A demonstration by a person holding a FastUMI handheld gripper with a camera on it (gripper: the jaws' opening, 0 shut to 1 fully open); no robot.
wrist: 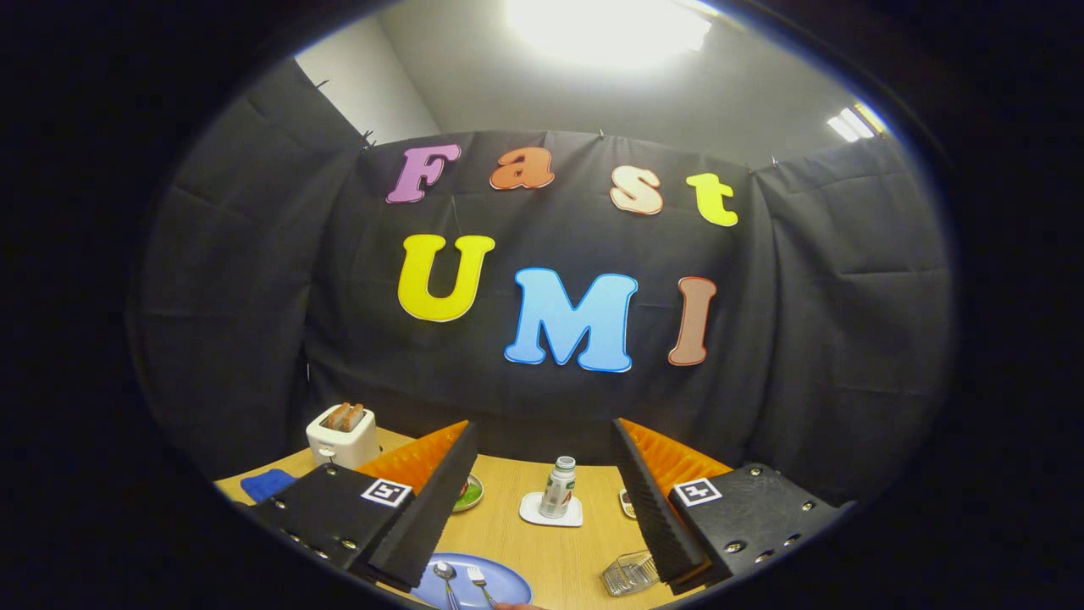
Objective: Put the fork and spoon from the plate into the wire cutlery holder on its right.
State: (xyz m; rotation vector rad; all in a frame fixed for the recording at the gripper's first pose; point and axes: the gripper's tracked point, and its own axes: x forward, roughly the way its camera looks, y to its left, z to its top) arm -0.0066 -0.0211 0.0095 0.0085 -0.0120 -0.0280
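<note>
Hovering above a wooden table [508, 525], the gripper [542, 508] holds its fingers wide apart, empty; a spoon [445, 576] and fork [478, 580] lie on a blue plate [508, 585], wire cutlery holder [629, 573] to its right.

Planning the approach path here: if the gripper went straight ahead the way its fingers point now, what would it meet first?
The gripper, fingers open, points over the table toward the small bottle on its white coaster, likely the first thing met, though depth is unclear. The blue plate lies nearer, below that line.

gripper [542, 500] spread wide, empty | fork [479, 583], spoon [446, 578] on plate [508, 586]
</note>
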